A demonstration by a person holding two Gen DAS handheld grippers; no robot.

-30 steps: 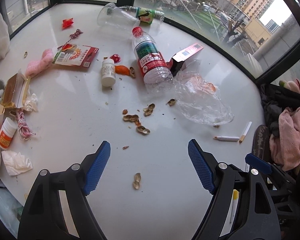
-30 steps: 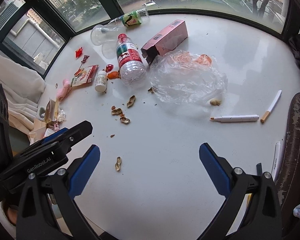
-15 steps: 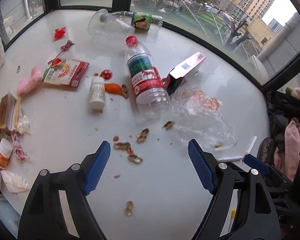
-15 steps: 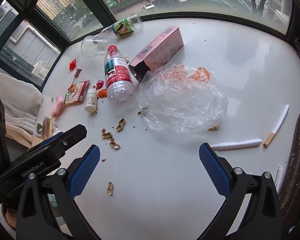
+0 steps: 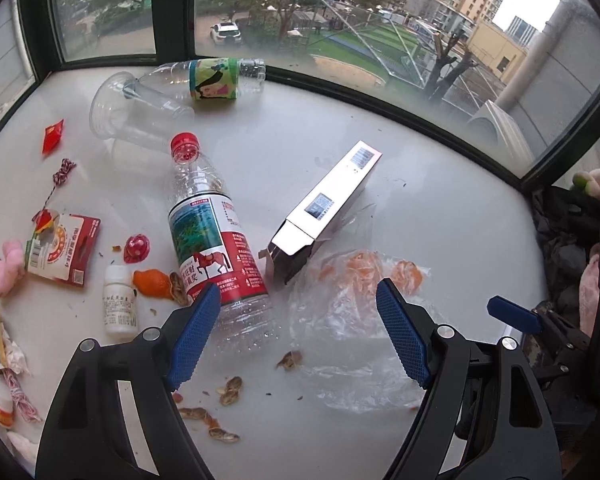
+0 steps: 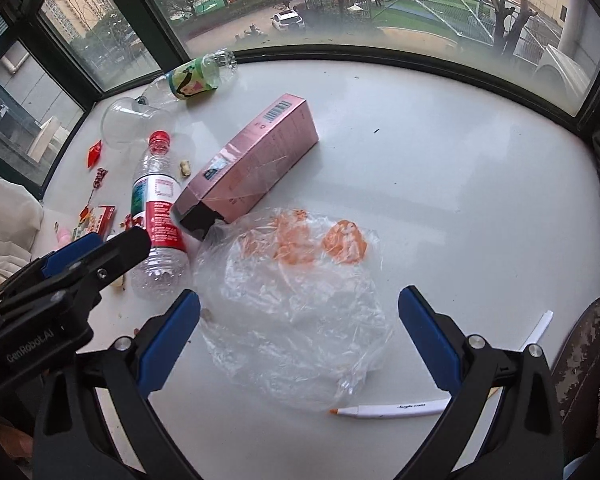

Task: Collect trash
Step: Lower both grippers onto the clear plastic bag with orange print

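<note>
Nothing collected yet. White table (image 6: 440, 168) is fully littered. Clear plastic bag (image 6: 296, 308) lies flat, centre-near, with orange peel inside. Pink box (image 6: 252, 164) and water bottle (image 5: 212, 236) to its left, peanut shells (image 5: 228, 390) nearest. Left gripper (image 5: 300, 332) and right gripper (image 6: 300, 344): fingers apart, empty.
</note>
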